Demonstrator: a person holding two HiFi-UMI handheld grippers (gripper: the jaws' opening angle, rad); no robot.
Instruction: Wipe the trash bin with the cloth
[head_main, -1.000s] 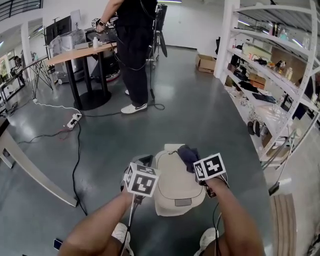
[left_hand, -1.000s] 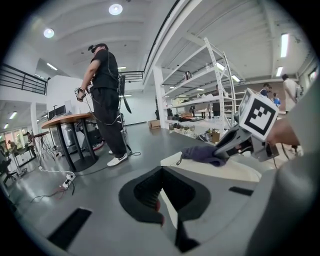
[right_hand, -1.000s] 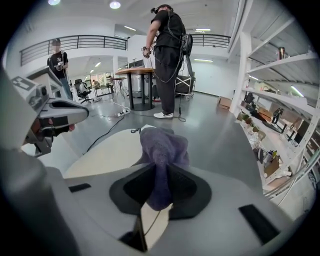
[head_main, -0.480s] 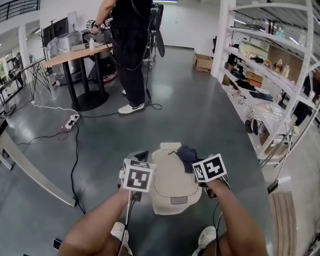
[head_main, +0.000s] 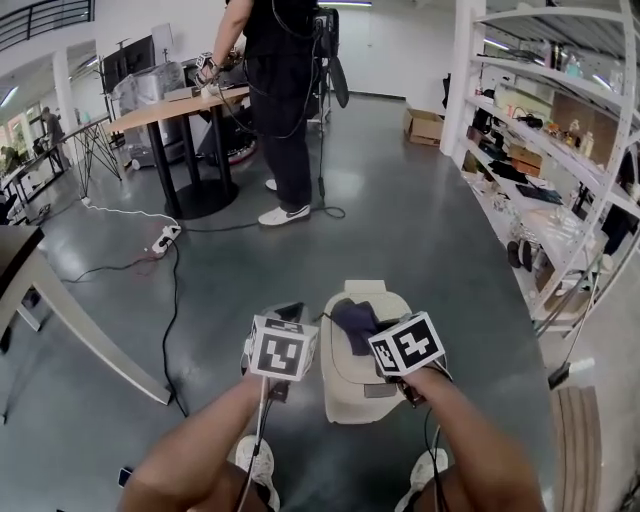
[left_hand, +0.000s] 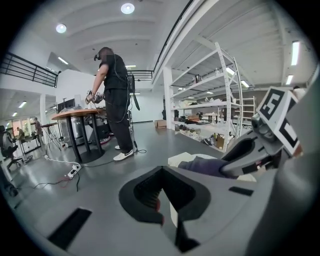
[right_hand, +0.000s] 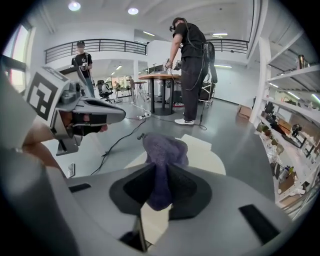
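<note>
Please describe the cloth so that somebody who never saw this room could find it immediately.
On the grey floor, at the person's feet, stands a cream trash bin. Over the far part of its lid is a small dark purple cloth, pinched in the right gripper. It is the only soft, dark thing there; the bin is pale and hard.

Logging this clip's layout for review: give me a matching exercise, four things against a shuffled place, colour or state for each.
Things:
1. cloth
2. trash bin
3. left gripper
4. power strip

Descriptions:
A. beige, standing on the floor
B. white, near the base of the table
C. pinched in the right gripper
D. empty, left of the bin

Pairs: 1-C, 2-A, 3-D, 4-B
</note>
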